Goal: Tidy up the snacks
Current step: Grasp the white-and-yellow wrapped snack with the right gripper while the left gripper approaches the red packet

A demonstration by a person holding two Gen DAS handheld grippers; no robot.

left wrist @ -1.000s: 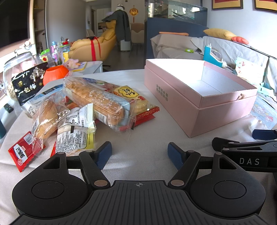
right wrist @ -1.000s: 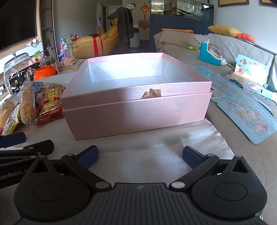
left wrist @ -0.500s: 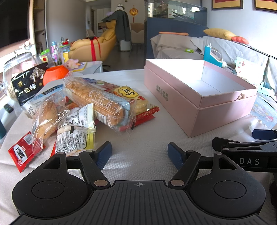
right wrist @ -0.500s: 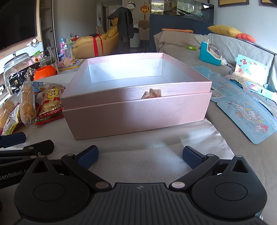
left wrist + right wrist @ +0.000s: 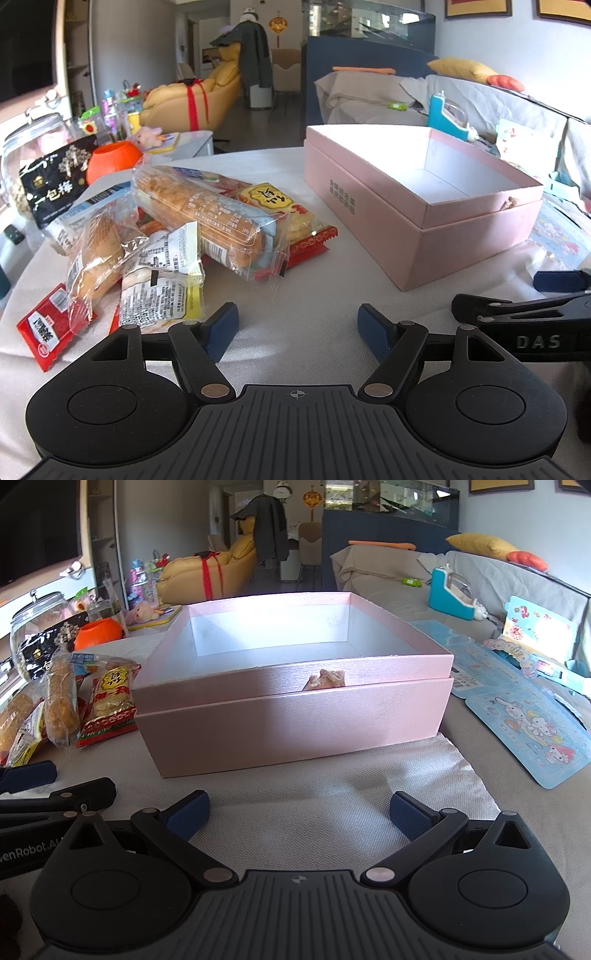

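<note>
You held the left gripper [image 5: 297,326] low over the white tablecloth [image 5: 306,258] with its blue-padded fingers spread wide and nothing between them, just short of the pile of snacks [image 5: 173,229] heaped to the left of the open pink box [image 5: 369,206]. The right gripper [image 5: 299,814] sat beside it, its fingers likewise spread and empty, aimed at the near wall of the box, whose white inside held no snacks. In the pile, a long clear-wrapped bread pack [image 5: 207,218] lay across a red-edged rice cracker packet [image 5: 291,221], with a small red sachet [image 5: 44,332] at the near left edge.
</note>
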